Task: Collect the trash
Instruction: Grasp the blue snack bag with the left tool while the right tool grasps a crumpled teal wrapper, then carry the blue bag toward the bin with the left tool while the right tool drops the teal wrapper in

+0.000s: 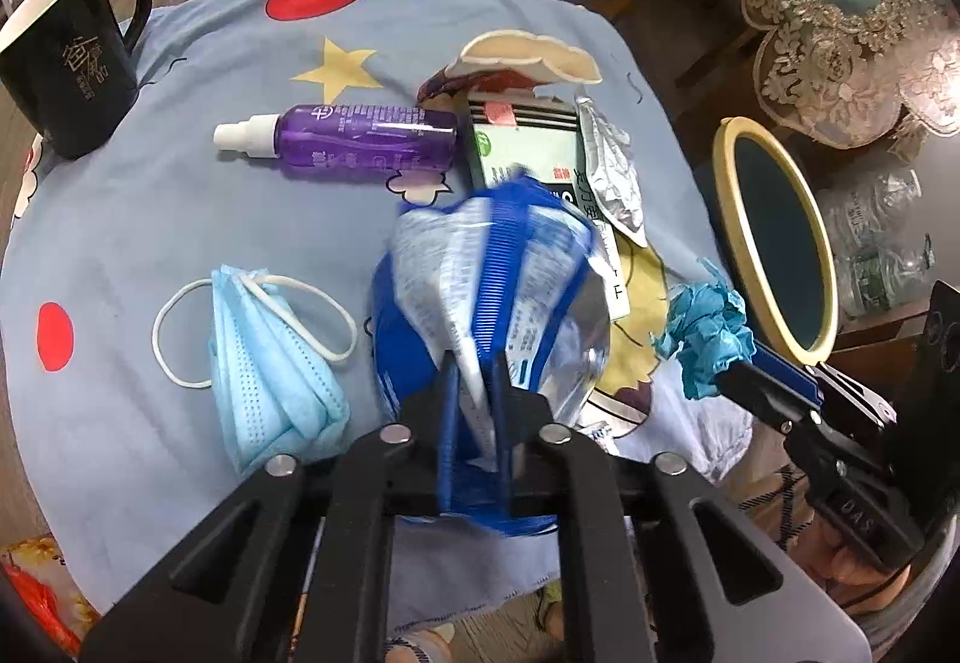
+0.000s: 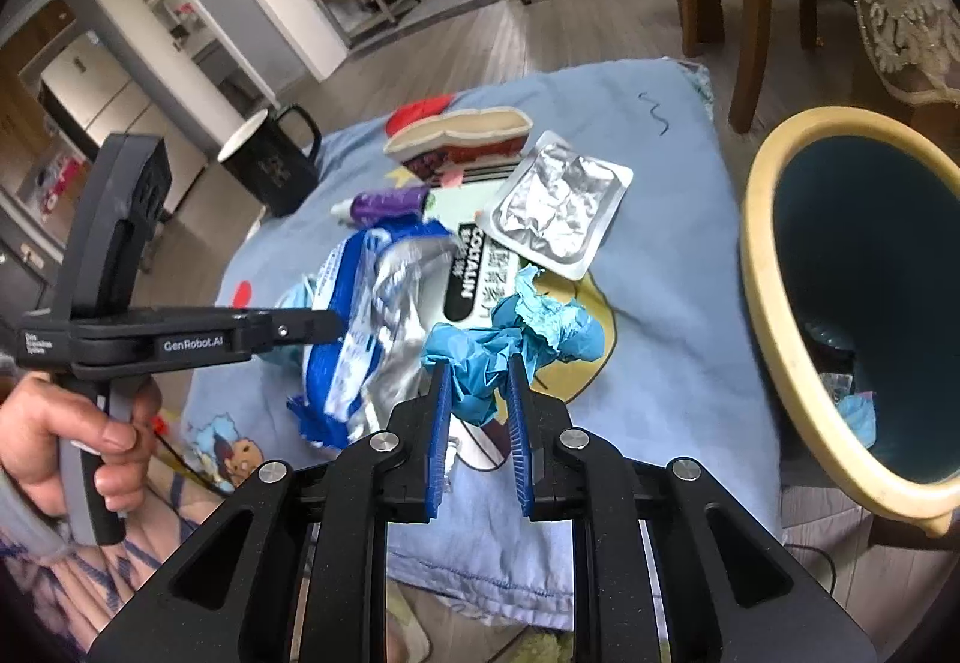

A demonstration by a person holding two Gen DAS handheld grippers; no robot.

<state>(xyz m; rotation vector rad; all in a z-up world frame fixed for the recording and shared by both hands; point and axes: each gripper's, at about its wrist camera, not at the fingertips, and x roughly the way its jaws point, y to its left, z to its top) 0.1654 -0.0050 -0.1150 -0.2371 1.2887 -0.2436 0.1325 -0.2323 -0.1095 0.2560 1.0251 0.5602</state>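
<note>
Blue wrapper (image 1: 480, 291) in left gripper (image 1: 474, 363); paper wad (image 2: 510, 345) in right gripper (image 2: 477, 381)

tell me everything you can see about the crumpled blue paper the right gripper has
The crumpled blue paper is a teal, tissue-like wad, creased and ragged at its edges, paler on one torn flap. The right gripper pinches its lower part between blue ribbed pads, holding it above the cartoon-print cloth, near the yellow-rimmed bin.
</note>
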